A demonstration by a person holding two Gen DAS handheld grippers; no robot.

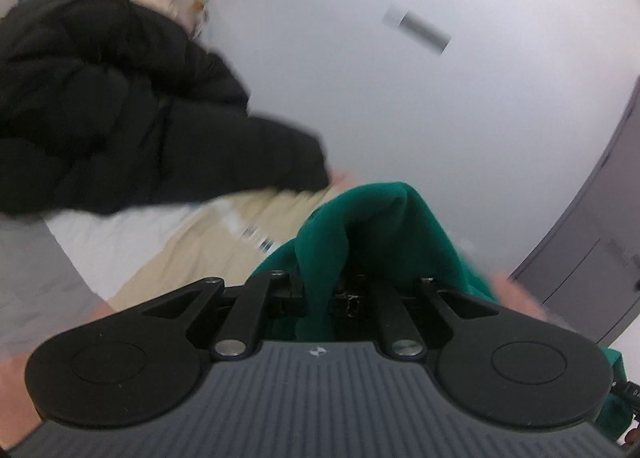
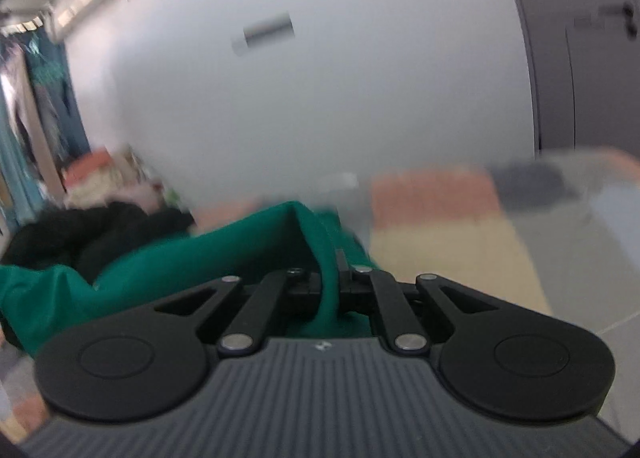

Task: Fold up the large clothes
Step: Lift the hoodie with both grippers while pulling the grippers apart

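Observation:
A green garment (image 1: 384,226) is pinched in my left gripper (image 1: 320,290), bunched up between the fingers and lifted above the bed. The same green garment (image 2: 224,258) runs into my right gripper (image 2: 330,286), which is shut on a fold of it, with the cloth stretching away to the left. Both views are blurred by motion. The fingertips are hidden by the cloth in both views.
A black puffy jacket (image 1: 120,110) lies at the left on the bed; it also shows in the right wrist view (image 2: 92,234). Beige cloth (image 1: 208,242) lies on white bedding. A striped blanket (image 2: 440,218) covers the bed at right. A grey door (image 1: 592,242) and white wall stand behind.

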